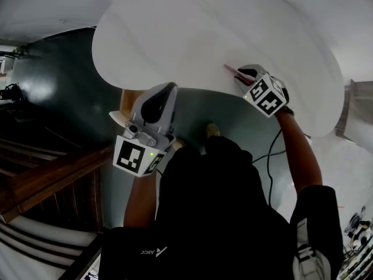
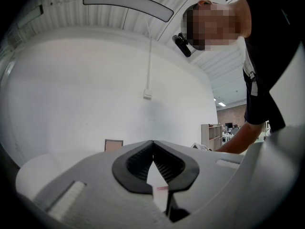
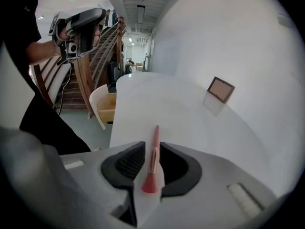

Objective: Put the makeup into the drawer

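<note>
- Makeup brush lies flat on white table, near its front edge; not in drawer yet.
- R gripper: claw released, jaws apart w/ brush lying between them. Pads don't press on it, so no grip.
- L gripper: clenched, tips together, nothing in it. It's held in the air off the table edge, over by the drawer.
- Drawer, under table edge on person's left, stands pulled out w/ wood inside showing. Can't tell if anything's in it.
- Progress, my read: early. Drawer open = done. Left to do: close on brush, lift, carry across, drop in drawer.
- No other makeup visible on table.
</note>
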The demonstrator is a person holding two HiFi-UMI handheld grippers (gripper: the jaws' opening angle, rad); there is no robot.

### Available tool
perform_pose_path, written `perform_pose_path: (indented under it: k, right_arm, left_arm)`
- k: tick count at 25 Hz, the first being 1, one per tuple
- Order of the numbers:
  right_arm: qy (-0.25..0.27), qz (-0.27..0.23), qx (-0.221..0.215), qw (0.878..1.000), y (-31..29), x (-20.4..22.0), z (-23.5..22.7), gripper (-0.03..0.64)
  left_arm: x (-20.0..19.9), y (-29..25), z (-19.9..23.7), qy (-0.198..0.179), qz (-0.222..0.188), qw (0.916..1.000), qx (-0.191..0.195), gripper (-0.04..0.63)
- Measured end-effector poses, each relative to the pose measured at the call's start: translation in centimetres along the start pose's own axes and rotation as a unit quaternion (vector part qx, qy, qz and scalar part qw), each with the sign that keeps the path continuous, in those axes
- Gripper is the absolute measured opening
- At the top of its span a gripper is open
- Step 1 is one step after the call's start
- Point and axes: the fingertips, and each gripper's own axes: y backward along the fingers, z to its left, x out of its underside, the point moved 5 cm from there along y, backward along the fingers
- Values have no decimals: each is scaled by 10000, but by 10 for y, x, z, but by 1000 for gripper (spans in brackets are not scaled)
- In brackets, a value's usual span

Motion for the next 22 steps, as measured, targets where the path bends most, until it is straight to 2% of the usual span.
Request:
perform_pose_path:
  k: [7, 11, 18, 22]
  right_arm:
    - [-354, 93, -286, 9989, -11, 4, -4, 100]
    - [-547, 38, -382, 9978, -12, 6, -3, 68]
    - [-684, -41, -255, 9973, -10, 7, 1, 52]
    - [-691, -322, -71, 9971, -4, -4, 11, 51]
  left_arm:
    - [5, 7, 16, 68, 52, 9999, -96, 11]
    - [5, 10, 20, 55, 33, 9999, -86, 10]
    - [3, 21, 28, 43, -7, 9999, -143, 11]
    - [3, 28, 32, 48, -56, 9998, -164, 11]
